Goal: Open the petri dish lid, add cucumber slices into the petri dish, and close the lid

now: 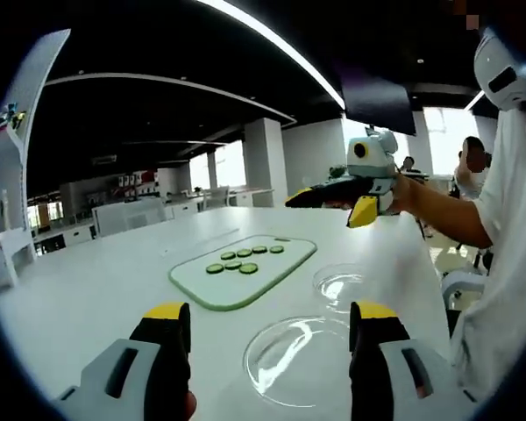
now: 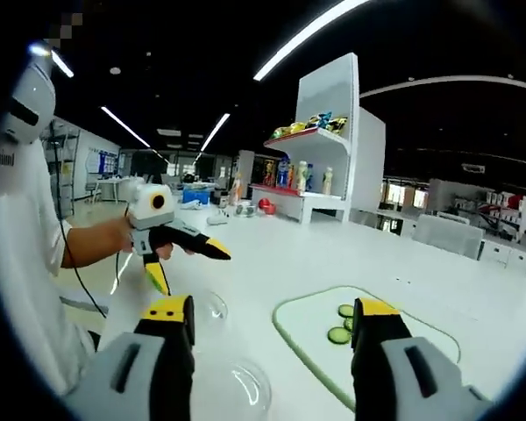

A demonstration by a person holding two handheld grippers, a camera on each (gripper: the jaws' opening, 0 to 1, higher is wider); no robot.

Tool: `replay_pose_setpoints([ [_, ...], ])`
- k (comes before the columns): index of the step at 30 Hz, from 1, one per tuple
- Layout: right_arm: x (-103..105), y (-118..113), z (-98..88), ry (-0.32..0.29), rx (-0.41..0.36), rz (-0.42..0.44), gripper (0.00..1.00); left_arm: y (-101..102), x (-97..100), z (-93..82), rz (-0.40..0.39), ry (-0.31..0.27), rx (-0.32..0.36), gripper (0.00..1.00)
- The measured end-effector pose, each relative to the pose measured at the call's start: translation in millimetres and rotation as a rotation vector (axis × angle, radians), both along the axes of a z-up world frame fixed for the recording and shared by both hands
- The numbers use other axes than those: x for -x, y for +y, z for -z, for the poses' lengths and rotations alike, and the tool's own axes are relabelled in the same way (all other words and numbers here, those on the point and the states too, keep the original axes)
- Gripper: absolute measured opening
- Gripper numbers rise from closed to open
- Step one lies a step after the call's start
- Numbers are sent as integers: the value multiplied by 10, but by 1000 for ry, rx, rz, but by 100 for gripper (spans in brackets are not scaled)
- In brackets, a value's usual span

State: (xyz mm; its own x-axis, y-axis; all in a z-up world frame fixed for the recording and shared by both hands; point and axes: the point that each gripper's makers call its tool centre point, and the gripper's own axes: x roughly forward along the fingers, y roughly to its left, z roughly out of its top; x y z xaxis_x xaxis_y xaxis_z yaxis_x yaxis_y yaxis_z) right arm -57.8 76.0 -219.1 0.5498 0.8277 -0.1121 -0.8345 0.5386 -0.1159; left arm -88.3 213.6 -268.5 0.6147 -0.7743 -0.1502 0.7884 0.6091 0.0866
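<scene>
Right, the white table (image 1: 88,289) stretches ahead of both tongs, the left gripper (image 1: 270,338) and right gripper (image 2: 272,338), jaws apart, empty. The petri dish (image 1: 298,360) lies between the left jaws, cucumber slices (image 1: 241,259) beyond; I'd pinch its lid rim gently.

Both gripper views look low across the white tabletop (image 1: 88,289) from opposite sides, sharing the pale green cutting mat (image 1: 245,272) (image 2: 316,338).

cucumber slices (image 1: 242,259) on cutting board (image 1: 285,261); two petri dish halves (image 1: 296,361) beside it, on table (image 1: 88,289)
</scene>
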Motion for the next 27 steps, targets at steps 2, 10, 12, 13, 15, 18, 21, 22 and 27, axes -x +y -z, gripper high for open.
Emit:
replay_pose_setpoints([
  [2, 6, -126, -49, -8, -24, 33, 72, 41, -27, -11, -28, -1, 13, 74],
  [10, 0, -637, -167, -35, -102, 174, 71, 215, -85, -248, -122, -60, 61, 74],
  [12, 16, -764, -186, -41, -109, 202, 71, 285, -105, -268, -143, -69, 62, 74],
  [13, 23, -832, -193, -45, -111, 220, 71, 325, -114, -283, -155, -74, 68, 74],
  [15, 47, -987, -204, -51, -118, 255, 71, 408, -124, -317, -181, -84, 82, 74],
  [18, 90, -1173, -197, -57, -125, 298, 71, 514, -134, -343, -221, -97, 92, 74],
  [21, 136, -1293, -169, -54, -129, 325, 70, 596, -132, -355, -250, -100, 108, 74],
  [22, 158, -1344, -154, -52, -131, 339, 70, 620, -126, -354, -257, -100, 115, 74],
  [27, 269, -1504, -91, -42, -152, 374, 70, 749, -99, -366, -301, -108, 138, 74],
])
